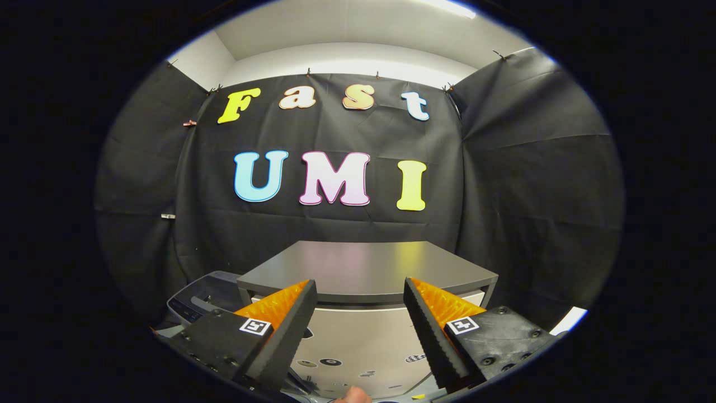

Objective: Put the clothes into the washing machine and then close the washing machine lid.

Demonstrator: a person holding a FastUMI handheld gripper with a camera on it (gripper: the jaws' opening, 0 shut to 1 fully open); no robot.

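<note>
Even, fairly bright light from ceiling strip [447,6] at upper right of frame. Soft sheen on grey lid [363,268] at centre. Fisheye bends edges. Sharp focus; tongs [361,294] spread apart, crisp.

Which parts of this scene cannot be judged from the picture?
- Gripper, open, nothing between its fingers: the machine's front panel below is partly hidden by them.
- Grey top: seen edge-on; whether it is the lid is unclear.
- Clothes: nothing identifiable.
- Dark device beside the top: half hidden by one finger.
</note>
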